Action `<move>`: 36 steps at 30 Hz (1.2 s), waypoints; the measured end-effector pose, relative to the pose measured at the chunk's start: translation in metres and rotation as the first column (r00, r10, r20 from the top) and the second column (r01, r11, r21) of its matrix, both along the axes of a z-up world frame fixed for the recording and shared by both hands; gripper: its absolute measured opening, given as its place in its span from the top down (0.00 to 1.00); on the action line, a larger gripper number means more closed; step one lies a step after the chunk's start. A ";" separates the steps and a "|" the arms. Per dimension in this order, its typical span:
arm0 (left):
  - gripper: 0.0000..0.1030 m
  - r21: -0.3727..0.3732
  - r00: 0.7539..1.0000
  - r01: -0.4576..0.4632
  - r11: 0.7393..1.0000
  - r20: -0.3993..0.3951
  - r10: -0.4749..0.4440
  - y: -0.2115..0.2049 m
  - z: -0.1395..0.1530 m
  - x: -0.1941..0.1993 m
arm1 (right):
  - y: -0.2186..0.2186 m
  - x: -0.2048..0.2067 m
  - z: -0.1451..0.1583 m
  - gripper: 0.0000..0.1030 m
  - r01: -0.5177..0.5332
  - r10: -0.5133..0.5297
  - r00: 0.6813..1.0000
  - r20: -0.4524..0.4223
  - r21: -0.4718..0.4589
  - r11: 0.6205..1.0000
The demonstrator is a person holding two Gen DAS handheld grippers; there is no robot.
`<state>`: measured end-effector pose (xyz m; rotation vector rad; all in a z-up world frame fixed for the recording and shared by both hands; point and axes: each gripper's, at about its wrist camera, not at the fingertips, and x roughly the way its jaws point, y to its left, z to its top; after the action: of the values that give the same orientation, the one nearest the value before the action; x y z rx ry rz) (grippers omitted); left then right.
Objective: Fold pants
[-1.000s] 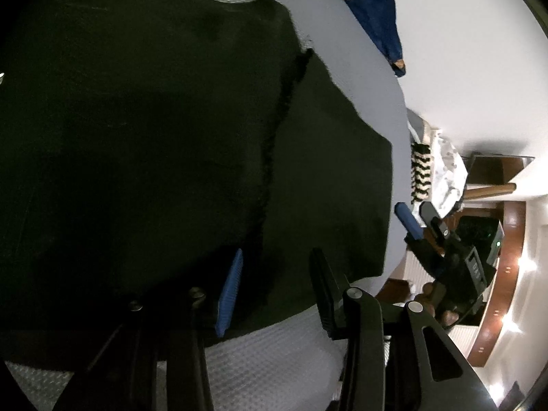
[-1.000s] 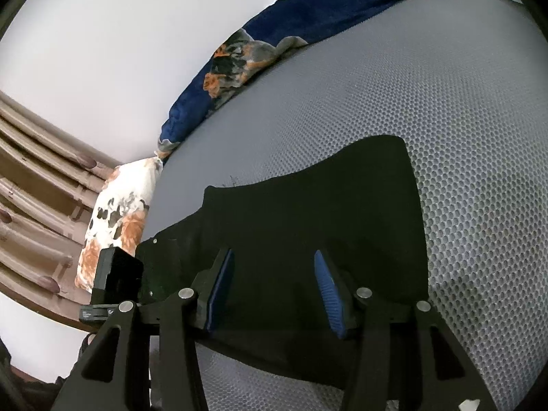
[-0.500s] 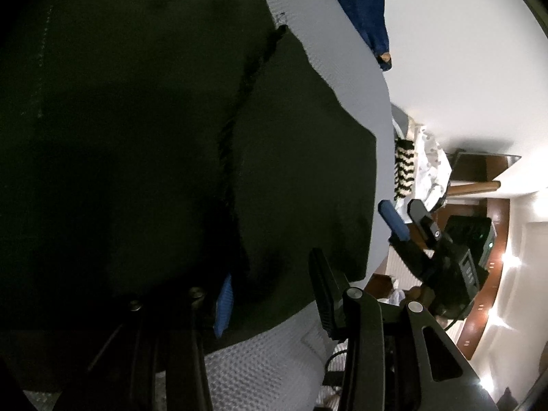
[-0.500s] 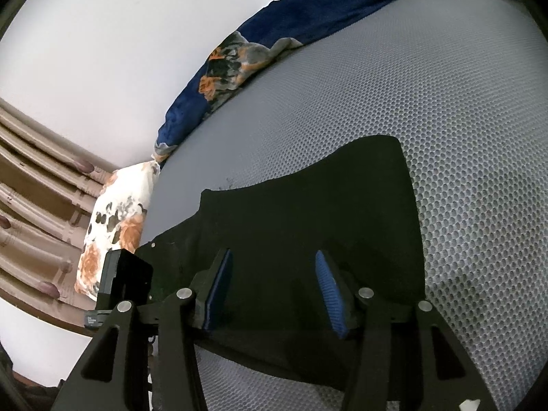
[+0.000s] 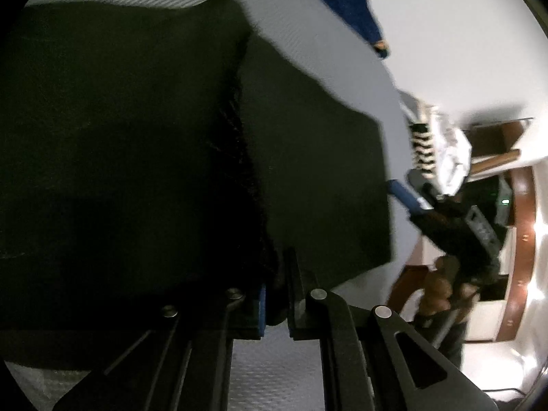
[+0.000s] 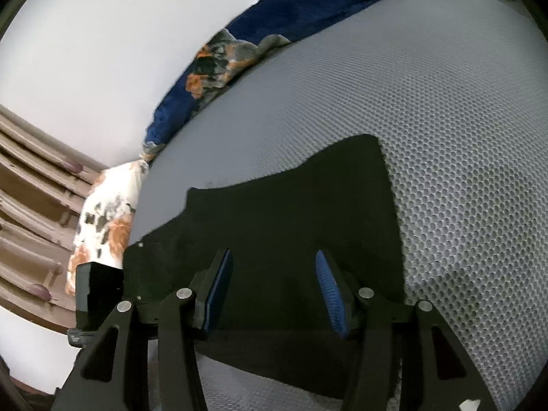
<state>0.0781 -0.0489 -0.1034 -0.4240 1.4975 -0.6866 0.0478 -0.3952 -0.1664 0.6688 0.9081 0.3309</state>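
Note:
Black pants lie spread on a grey mesh mattress. In the left wrist view my left gripper is shut on the pants' near edge, at a dark seam between two layers. In the right wrist view the pants lie flat under my right gripper, which is open, its blue pads over the cloth with nothing between them. The right gripper also shows in the left wrist view at the mattress's right edge.
A navy floral blanket lies along the mattress's far edge by the white wall. A white and orange floral pillow sits at the left. A wooden headboard is behind it. Wooden furniture stands beyond the mattress.
My left gripper has closed from open onto the pants' edge at the seam. The right gripper stayed open and barely moved.

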 end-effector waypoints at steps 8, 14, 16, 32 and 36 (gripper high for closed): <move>0.87 0.057 0.997 0.052 0.997 0.062 -0.055 -0.004 0.004 0.000 | 0.003 0.009 -0.021 0.54 0.010 -0.015 0.995 -0.097 -0.060 0.998; 0.83 0.166 0.968 0.068 0.984 0.229 -0.106 -0.005 0.032 0.009 | 0.005 0.016 -0.001 0.53 0.035 -0.041 0.999 -0.027 -0.190 0.981; 0.83 0.175 0.948 0.060 0.983 0.297 -0.110 -0.009 0.043 0.016 | 0.006 0.023 0.004 0.53 0.045 -0.048 0.999 -0.003 -0.236 0.971; 0.83 0.129 0.942 0.116 0.985 0.301 -0.150 -0.074 0.005 0.076 | 0.017 0.075 -0.002 0.67 0.022 -0.029 1.000 -0.009 -0.426 0.905; 0.83 0.108 0.954 0.101 0.989 0.271 -0.127 -0.070 0.007 0.078 | 0.018 0.070 0.000 0.67 0.014 -0.024 1.000 -0.018 -0.427 0.904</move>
<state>0.1561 -0.1194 -0.0968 -0.1619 1.2883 -0.7325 0.1182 -0.3777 -0.1663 0.2743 0.9561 0.0978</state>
